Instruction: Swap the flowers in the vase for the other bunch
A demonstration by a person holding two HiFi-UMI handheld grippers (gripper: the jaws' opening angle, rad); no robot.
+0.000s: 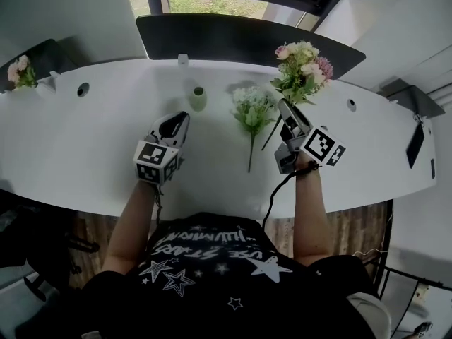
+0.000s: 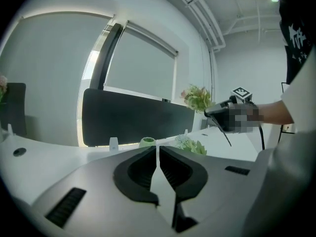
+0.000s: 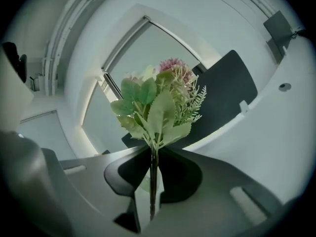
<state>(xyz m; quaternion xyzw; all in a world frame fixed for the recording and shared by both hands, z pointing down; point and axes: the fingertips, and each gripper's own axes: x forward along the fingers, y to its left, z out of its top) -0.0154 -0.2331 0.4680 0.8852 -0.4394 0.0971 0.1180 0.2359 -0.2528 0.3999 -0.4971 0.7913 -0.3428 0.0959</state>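
A small pale green vase point(image 1: 198, 98) stands on the white table point(image 1: 92, 154) with nothing in its mouth; in the left gripper view the vase point(image 2: 146, 142) peeks over the jaws. A white-and-green bunch point(image 1: 253, 113) lies flat on the table to its right. My right gripper point(image 1: 284, 110) is shut on the stem of a pink-and-cream bunch point(image 1: 304, 69), held up in the air; the stem point(image 3: 153, 181) runs between the pads below the leaves point(image 3: 155, 107). My left gripper point(image 1: 180, 122) is shut and holds nothing, just short of the vase.
A dark screen point(image 1: 240, 41) runs along the table's far edge. Another small flower arrangement point(image 1: 21, 73) sits at the far left. Round cable holes point(image 1: 83, 89) dot the tabletop. A black phone-like slab point(image 1: 415, 143) lies at the right edge.
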